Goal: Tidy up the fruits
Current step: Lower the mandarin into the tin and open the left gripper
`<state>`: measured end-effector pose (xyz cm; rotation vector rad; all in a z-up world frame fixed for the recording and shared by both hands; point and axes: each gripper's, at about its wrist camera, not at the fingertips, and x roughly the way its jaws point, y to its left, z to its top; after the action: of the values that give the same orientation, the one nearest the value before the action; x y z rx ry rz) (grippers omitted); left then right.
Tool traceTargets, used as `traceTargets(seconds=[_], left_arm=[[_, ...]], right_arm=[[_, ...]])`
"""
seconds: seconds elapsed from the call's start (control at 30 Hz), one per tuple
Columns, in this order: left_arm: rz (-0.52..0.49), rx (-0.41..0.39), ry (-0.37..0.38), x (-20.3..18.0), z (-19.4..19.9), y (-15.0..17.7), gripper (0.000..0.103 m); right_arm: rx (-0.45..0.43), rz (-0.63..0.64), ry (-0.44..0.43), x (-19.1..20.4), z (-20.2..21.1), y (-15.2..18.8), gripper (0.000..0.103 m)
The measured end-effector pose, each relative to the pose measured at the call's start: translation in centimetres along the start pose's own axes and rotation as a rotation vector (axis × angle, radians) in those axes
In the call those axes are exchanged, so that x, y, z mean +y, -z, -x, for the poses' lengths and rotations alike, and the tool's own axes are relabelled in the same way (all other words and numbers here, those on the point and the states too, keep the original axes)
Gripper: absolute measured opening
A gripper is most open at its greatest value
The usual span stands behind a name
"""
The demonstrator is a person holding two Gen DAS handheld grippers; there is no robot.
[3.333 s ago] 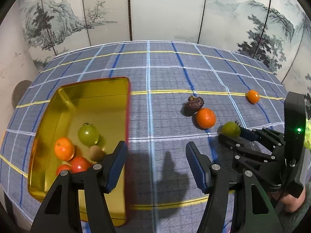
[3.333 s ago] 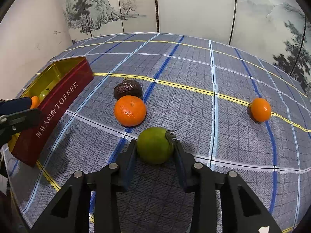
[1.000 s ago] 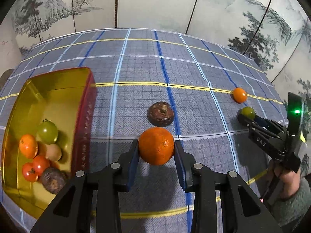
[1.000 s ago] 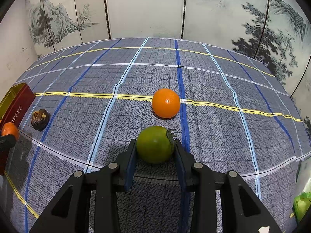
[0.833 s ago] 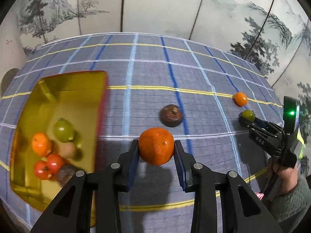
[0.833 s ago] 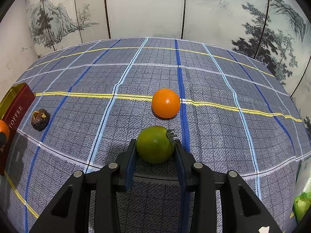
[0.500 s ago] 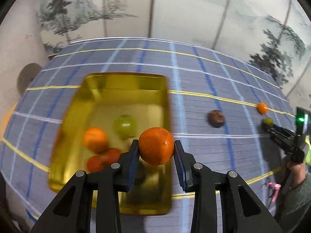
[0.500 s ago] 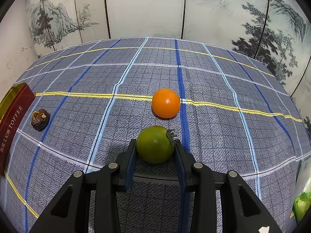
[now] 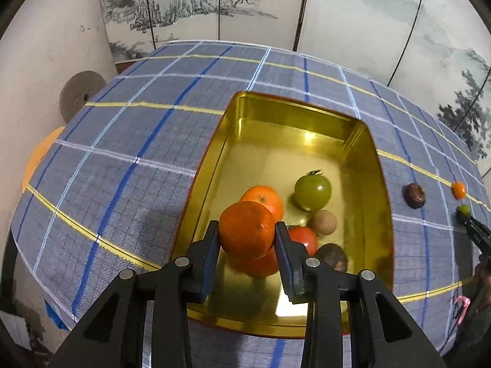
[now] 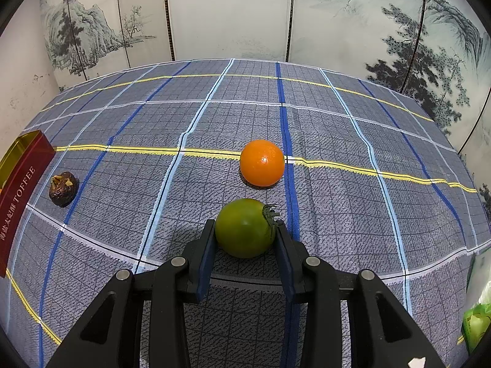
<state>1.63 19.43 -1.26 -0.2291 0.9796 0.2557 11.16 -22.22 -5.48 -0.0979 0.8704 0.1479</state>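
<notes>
My left gripper (image 9: 247, 233) is shut on an orange (image 9: 247, 230) and holds it above the near part of the gold tin (image 9: 294, 113). The tin holds an orange (image 9: 265, 197), a green tomato (image 9: 313, 191), a red tomato (image 9: 302, 239), a tan fruit (image 9: 323, 221) and a dark fruit (image 9: 331, 256). My right gripper (image 10: 245, 236) is shut on a green tomato (image 10: 244, 228) just above the cloth. A small orange (image 10: 261, 163) lies just beyond it. A dark wrinkled fruit (image 10: 63, 188) lies to the left near the tin's red side (image 10: 18, 190).
The table carries a blue checked cloth (image 10: 337, 141) and stands before painted screen panels (image 10: 227, 12). A green packet (image 10: 475, 325) sits at the right edge. In the left wrist view the dark fruit (image 9: 414, 195), small orange (image 9: 458, 190) and right gripper (image 9: 469, 220) are far right.
My left gripper has carried the orange leftward from the open cloth to above the tin. My right gripper has stayed still with the green tomato.
</notes>
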Motion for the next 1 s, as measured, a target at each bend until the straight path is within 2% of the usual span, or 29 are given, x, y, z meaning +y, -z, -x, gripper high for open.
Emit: traceTargets(seconds=[0.2,1.0], left_arm=[[0.006,0.024,-0.001,0.42,-0.85,0.60,0.036],[0.033,0.031,0.030,1.14,-1.07,0.47,0.038]], right_arm=[[0.000,0.001,0.001,0.01,0.00,0.01,0.034],[-0.003,0.013,0.014,0.05,0.14,-0.05,0.033]])
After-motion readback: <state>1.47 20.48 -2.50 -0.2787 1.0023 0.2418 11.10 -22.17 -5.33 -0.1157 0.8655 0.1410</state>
